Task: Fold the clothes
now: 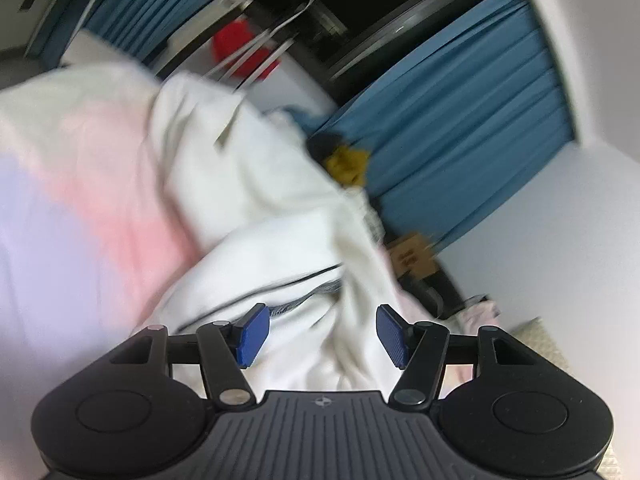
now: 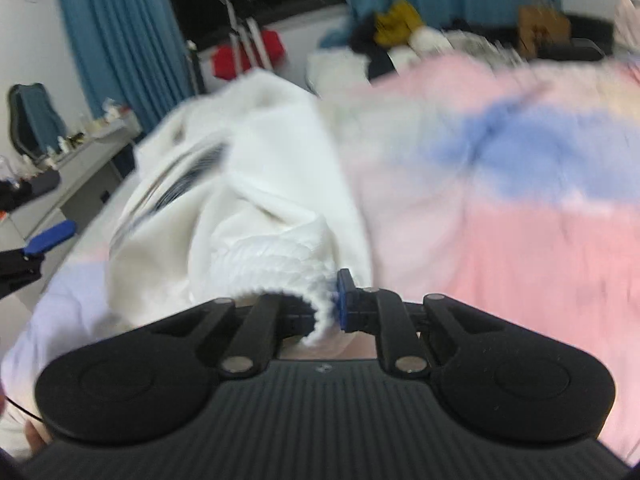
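Now the right gripper [image 2: 334, 300] pinches the ribbed cuff of the white knit garment [image 2: 256, 200] heaped on the pink-and-blue bedspread [image 2: 500, 220]; the left gripper [image 1: 318, 334], fingers spread, should grasp cloth before pulling flat.

A bed covered by a pink, lilac and blue blanket [image 2: 500, 240] carries a crumpled white garment [image 2: 256, 184] directly on it. At the bed's far end lies a blurred heap of clothes [image 2: 392, 36].
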`<control>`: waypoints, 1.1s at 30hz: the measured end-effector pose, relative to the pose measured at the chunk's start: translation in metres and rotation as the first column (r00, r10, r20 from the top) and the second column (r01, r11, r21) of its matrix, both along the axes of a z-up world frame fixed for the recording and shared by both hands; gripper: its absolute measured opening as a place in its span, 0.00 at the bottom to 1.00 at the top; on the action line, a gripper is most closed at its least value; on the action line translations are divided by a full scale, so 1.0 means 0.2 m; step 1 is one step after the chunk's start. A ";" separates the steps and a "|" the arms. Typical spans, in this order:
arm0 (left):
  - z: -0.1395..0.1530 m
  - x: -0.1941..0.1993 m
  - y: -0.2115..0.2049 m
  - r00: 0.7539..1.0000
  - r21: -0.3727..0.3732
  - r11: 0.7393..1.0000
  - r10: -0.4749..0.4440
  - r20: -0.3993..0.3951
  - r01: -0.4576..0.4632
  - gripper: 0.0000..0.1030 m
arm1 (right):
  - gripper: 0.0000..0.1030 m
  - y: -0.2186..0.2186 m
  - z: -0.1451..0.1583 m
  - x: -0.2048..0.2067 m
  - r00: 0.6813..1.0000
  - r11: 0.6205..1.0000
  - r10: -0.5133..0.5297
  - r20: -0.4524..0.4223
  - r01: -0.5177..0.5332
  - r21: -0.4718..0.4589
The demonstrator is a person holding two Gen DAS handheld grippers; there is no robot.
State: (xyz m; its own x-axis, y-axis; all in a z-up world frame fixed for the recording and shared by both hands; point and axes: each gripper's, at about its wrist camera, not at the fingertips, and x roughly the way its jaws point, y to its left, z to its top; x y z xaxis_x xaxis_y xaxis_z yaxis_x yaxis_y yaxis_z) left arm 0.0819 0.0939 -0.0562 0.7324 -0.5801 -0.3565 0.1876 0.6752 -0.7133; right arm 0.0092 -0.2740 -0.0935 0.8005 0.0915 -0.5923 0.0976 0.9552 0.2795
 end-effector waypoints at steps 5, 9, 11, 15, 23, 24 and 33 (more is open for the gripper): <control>-0.09 0.02 -0.01 0.990 0.071 0.997 0.039 -0.134 -0.030 0.62 | 0.12 -0.05 -0.02 0.01 1.000 0.997 -0.022 0.002 0.022 0.068; -0.16 -0.03 0.03 0.971 0.037 0.995 0.103 -0.215 -0.097 0.77 | 0.12 -0.05 0.01 -0.01 0.999 0.996 -0.020 0.026 0.017 0.087; -0.20 -0.04 0.05 0.961 -0.017 0.994 0.103 -0.255 -0.111 0.79 | 0.12 -0.08 0.01 -0.01 0.999 0.993 -0.026 0.027 0.022 0.116; -0.31 0.00 0.05 0.924 -0.065 0.985 0.124 -0.361 -0.158 0.79 | 0.12 -0.12 0.03 -0.01 0.997 0.986 -0.051 0.050 0.042 0.162; -0.43 0.11 0.09 0.928 -0.313 0.913 0.148 -0.342 -0.261 0.78 | 0.12 -0.22 0.10 -0.03 0.982 0.967 -0.135 0.133 0.101 0.236; -0.42 0.11 0.11 0.931 -0.331 0.901 0.172 -0.323 -0.281 0.78 | 0.12 -0.22 0.09 -0.02 0.983 0.968 -0.128 0.130 0.096 0.232; -0.32 0.33 0.32 0.921 -0.340 0.863 0.302 -0.246 -0.374 0.25 | 0.12 0.00 -0.06 0.06 0.990 0.961 0.144 -0.001 -0.140 0.239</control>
State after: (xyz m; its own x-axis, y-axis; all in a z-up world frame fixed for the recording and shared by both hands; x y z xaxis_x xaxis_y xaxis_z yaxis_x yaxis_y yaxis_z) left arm 0.1471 0.1583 -0.1204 0.8522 -0.4237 -0.3071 -0.1583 0.3506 -0.9231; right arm 0.0216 -0.2733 -0.1047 0.7583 0.3433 -0.5542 -0.0269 0.8659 0.4996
